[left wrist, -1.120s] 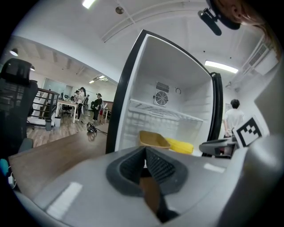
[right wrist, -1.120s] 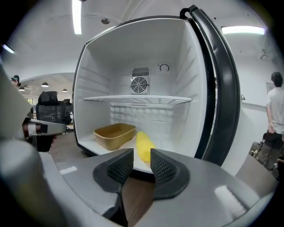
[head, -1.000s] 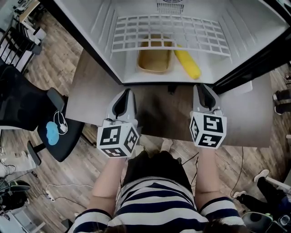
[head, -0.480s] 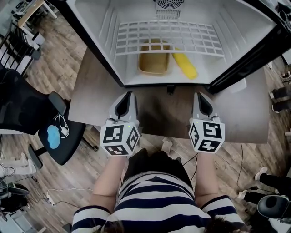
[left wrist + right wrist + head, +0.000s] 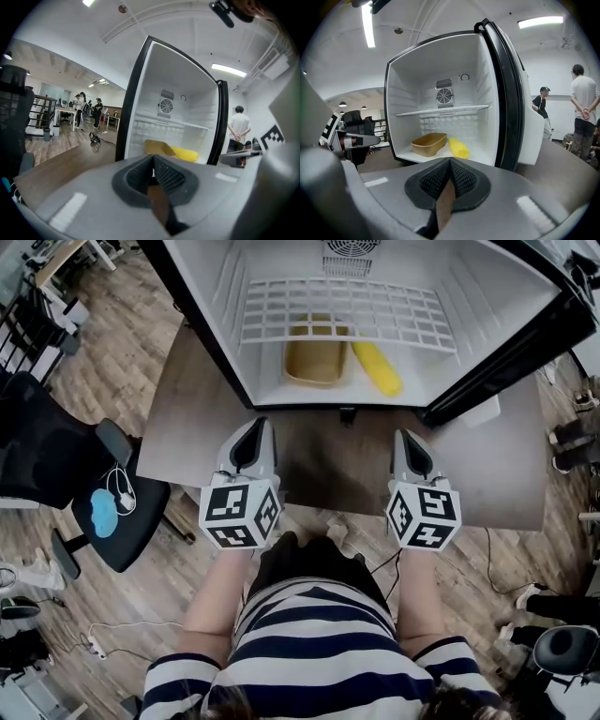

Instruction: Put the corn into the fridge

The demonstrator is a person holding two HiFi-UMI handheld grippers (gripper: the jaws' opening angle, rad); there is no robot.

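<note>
My left gripper [image 5: 258, 425] and right gripper [image 5: 406, 435] have jaws closed together, empty. One corn cob [image 5: 377, 368] lies just beside one tan tray [image 5: 316, 362] in the fridge [image 5: 211, 296].

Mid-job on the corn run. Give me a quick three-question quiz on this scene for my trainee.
1. True or false: the corn lies on the floor of the fridge, below the wire shelf.
2. What sits beside the corn, on its left in the head view? A) a tan tray B) a bottle C) a plate
3. Fill in: the jaws of the left gripper and the right gripper are both ____ and hold nothing.
Key: 1 true; 2 A; 3 shut.
</note>
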